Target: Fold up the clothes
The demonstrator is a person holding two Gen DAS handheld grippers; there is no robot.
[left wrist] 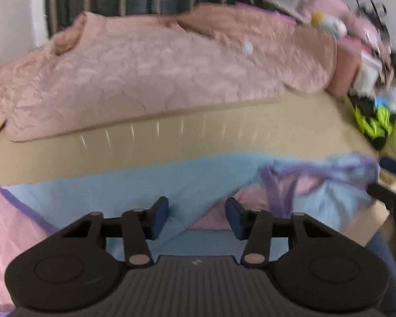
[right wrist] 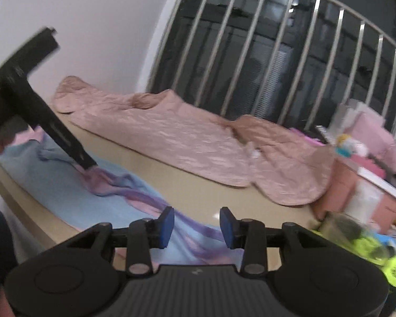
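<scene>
A light blue garment (left wrist: 134,185) with pink panels and purple trim lies spread on the beige bed surface (left wrist: 198,137). My left gripper (left wrist: 197,218) is open just above it, blue pads apart over a blue fold and a pink patch, with nothing pinched. In the right wrist view the same garment (right wrist: 66,192) runs from the left toward me. The left gripper (right wrist: 88,164) there points down with its tip at a bunched purple-pink fold. My right gripper (right wrist: 197,224) is open over the garment's near purple-trimmed end. Part of the right gripper (left wrist: 390,198) shows at the right edge.
A crumpled pink quilt (right wrist: 184,142) lies along the far side of the bed, below a barred window (right wrist: 277,52). At the right are pink boxes (right wrist: 356,192), a soft toy (right wrist: 348,145) and a neon yellow garment (left wrist: 375,124). A white wall (right wrist: 92,26) stands at the left.
</scene>
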